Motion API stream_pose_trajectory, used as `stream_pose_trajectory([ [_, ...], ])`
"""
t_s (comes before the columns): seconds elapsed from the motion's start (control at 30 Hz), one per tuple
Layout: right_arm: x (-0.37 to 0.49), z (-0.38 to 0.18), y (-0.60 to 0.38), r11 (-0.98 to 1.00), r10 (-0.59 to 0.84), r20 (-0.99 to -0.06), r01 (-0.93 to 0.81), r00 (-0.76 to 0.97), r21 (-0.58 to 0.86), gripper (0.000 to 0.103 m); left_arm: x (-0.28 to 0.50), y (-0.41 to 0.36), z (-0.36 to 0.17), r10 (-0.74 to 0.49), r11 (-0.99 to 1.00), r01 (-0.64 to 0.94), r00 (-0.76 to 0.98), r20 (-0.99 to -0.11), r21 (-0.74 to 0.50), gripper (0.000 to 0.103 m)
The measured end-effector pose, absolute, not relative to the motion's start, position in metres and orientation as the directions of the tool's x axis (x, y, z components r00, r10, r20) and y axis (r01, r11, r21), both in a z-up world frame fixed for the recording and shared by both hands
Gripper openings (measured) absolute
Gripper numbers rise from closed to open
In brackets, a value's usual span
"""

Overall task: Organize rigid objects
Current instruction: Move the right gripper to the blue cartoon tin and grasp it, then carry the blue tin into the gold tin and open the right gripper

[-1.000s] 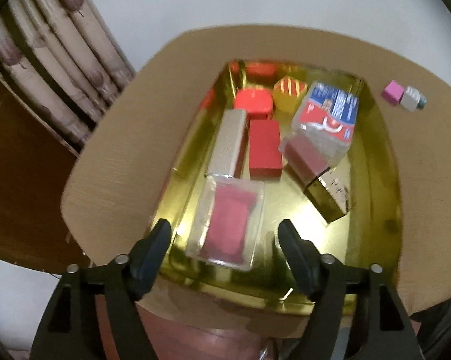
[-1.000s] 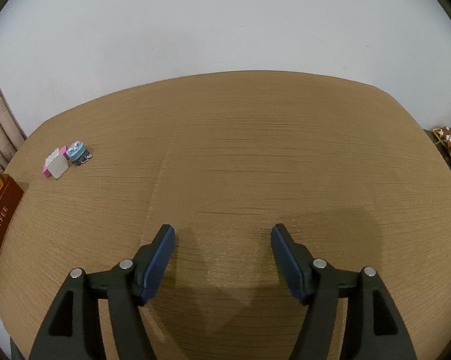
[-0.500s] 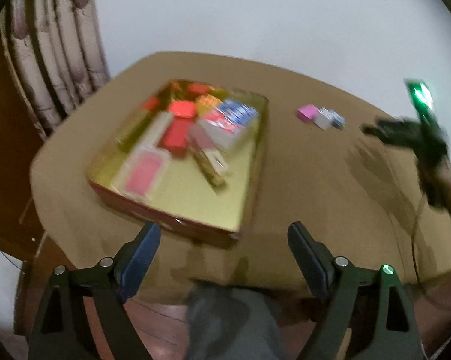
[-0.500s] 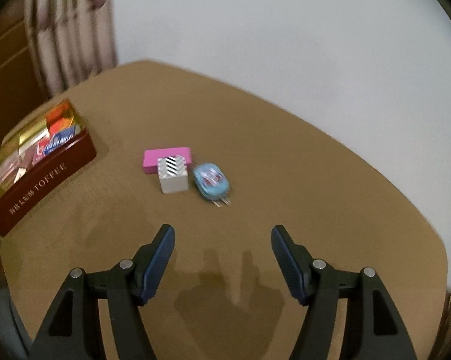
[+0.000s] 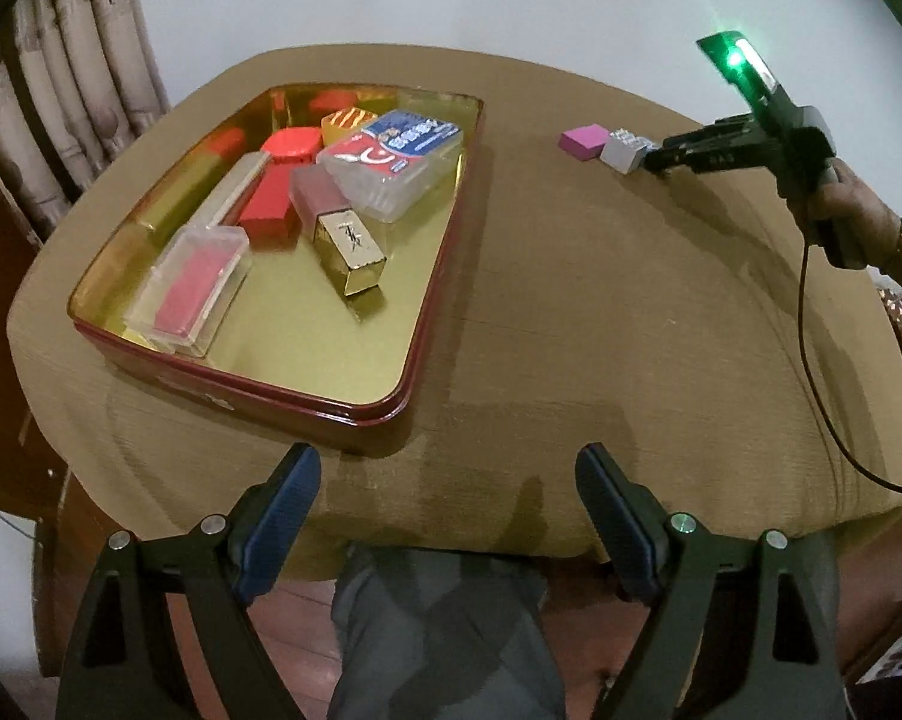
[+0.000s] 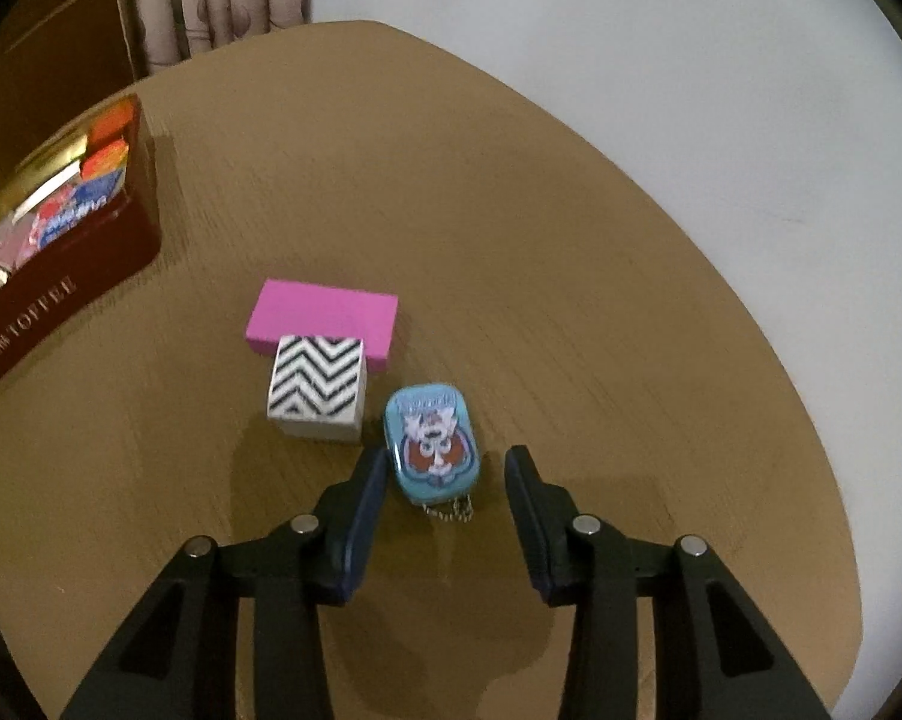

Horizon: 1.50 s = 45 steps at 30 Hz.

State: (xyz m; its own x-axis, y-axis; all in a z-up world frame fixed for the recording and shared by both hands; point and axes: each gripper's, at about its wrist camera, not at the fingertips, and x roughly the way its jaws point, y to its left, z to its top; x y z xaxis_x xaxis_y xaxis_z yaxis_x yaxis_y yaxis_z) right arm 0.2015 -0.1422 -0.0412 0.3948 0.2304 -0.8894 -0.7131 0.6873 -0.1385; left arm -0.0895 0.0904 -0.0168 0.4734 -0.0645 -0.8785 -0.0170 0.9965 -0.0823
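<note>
The blue tin (image 6: 432, 443) lies between the closing right tool's (image 6: 445, 468) jaws (untouched).

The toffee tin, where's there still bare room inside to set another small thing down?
Inside the tin, bare gold floor runs along the near wall and near-right corner, beside the gold box. The far half is crowded, with the clear blue-label case and red boxes packed together.
</note>
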Motion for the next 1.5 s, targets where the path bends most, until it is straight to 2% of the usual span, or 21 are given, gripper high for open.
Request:
stream_pose_trajectory([
  [0.27,0.233,-0.058,-0.123,0.67,0.234,-0.919,-0.738,0.316,-0.083,0.041,-0.084,0.091,-0.026,-0.061,0.996,-0.03,0.442,-0.895,-0.083,0.084],
  [0.3,0.238,-0.058,-0.119,0.674,0.237,-0.92,-0.734,0.314,-0.077,0.039,-0.085,0.092,-0.024,-0.054,0.996,-0.034,0.448,-0.892,-0.078,0.084],
  [0.33,0.24,-0.057,-0.119,0.684,0.243,-0.92,-0.726,0.307,-0.062,0.031,-0.086,0.092,-0.022,-0.048,0.996,-0.04,0.458,-0.888,-0.074,0.084],
  [0.43,0.229,-0.051,-0.135,0.724,0.242,-0.907,-0.686,0.344,-0.067,0.031,-0.092,0.098,-0.011,-0.026,0.996,-0.063,0.505,-0.863,-0.067,0.084],
  [0.57,0.205,-0.025,-0.159,0.793,0.323,-0.868,-0.608,0.377,0.031,0.031,-0.109,0.114,0.001,-0.007,0.988,-0.127,0.555,-0.832,-0.093,0.084],
  [0.67,0.174,0.006,-0.153,0.784,0.409,-0.828,-0.612,0.383,0.104,0.031,-0.121,0.129,0.001,0.045,0.979,-0.188,0.552,-0.832,-0.072,0.084],
  [0.8,0.129,0.049,-0.096,0.703,0.538,-0.776,-0.684,0.33,0.197,0.031,-0.134,0.145,-0.007,0.055,0.968,-0.238,0.5,-0.865,-0.076,0.084],
  [0.93,0.084,0.064,-0.006,0.595,0.623,-0.752,-0.754,0.215,0.277,0.031,-0.153,0.159,-0.006,0.059,0.96,-0.264,0.505,-0.861,-0.089,0.084],
  [1.1,0.042,0.039,0.078,0.544,0.608,-0.785,-0.783,0.119,0.303,0.031,-0.169,0.169,0.002,0.101,0.957,-0.28,0.555,-0.826,-0.071,0.084],
  [1.5,0.036,-0.019,0.106,0.623,0.502,-0.86,-0.729,0.093,0.285,0.031,-0.169,0.181,-0.01,0.046,0.953,-0.279,0.516,-0.855,-0.117,0.084],
])
